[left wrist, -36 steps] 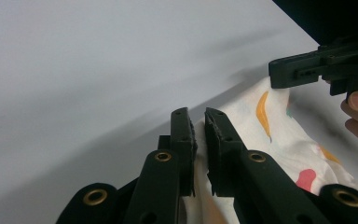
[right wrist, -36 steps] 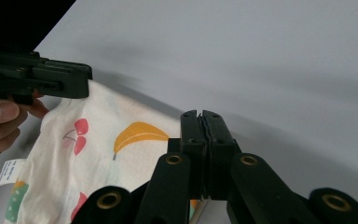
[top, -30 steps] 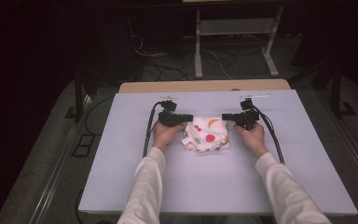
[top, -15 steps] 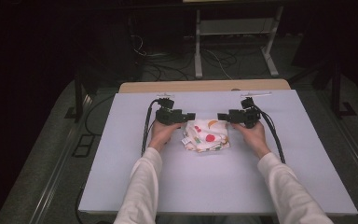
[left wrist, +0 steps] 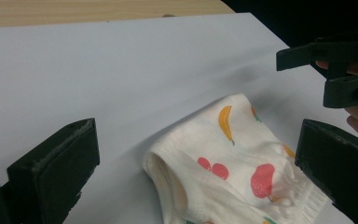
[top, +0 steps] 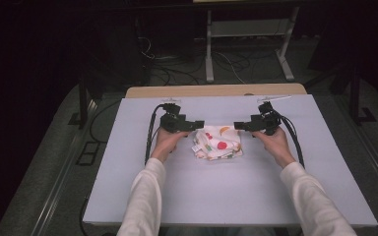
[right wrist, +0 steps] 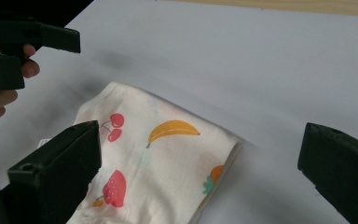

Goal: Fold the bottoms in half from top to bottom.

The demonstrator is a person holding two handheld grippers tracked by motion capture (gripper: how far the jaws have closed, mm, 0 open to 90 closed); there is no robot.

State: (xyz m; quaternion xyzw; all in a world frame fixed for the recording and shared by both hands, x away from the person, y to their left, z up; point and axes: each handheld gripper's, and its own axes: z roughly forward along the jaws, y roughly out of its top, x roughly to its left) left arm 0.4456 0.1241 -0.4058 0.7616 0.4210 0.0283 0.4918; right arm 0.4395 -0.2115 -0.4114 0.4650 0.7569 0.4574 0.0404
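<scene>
bare table (top: 226, 196) all around folded cloth (top: 216, 142)

White table (top: 177, 206) bears one folded, fruit-printed cloth (top: 217, 143).

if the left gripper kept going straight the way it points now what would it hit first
Probably the folded fruit-print cloth, which lies just ahead between the open jaws of the left gripper. If it passes above the cloth, the right gripper faces it next; height is unclear.

Soft printed cloth (top: 217, 143) on smooth matt tabletop (top: 226, 196)
</scene>
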